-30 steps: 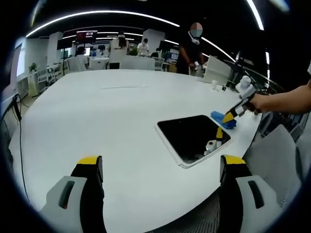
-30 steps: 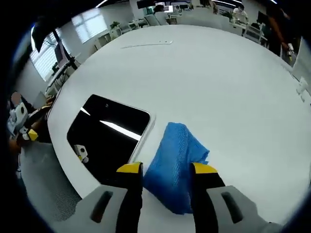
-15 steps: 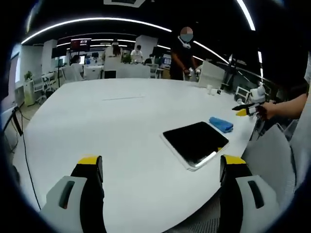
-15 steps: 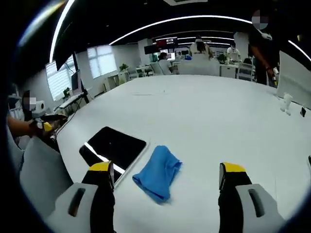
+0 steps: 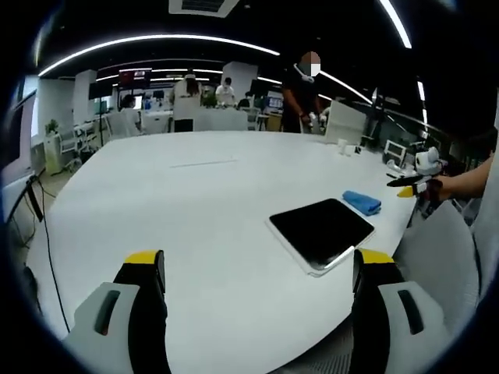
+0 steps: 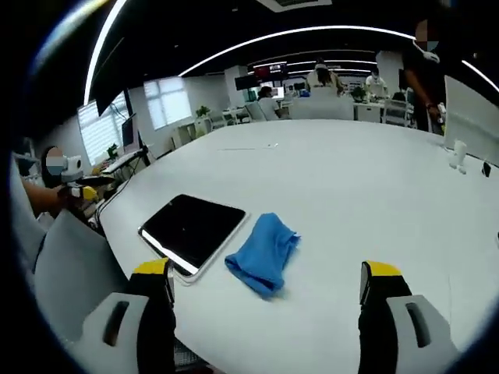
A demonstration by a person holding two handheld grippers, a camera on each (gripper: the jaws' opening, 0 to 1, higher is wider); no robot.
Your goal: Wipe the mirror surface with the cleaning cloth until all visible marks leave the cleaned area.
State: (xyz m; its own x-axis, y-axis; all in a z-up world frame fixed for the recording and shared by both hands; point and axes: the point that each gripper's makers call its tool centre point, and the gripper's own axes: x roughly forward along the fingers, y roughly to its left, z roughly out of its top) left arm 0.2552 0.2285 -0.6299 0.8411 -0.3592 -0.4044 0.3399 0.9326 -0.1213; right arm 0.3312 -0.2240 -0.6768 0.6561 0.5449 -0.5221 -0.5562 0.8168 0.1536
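Cleaning cloth (image 6: 262, 262) seen lying crumpled on white table (image 6: 366, 195), just beside mirror (image 6: 192, 230), ahead of and between jaws of right gripper (image 6: 267, 290). Right judged nearer; left gripper (image 5: 261, 273) well apart. Both jaw pairs spread wide, nothing held

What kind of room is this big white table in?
It looks like an open-plan office. Beyond the table stand rows of desks with screens, people are working or standing in the background, and long strip lights run across the dark ceiling.
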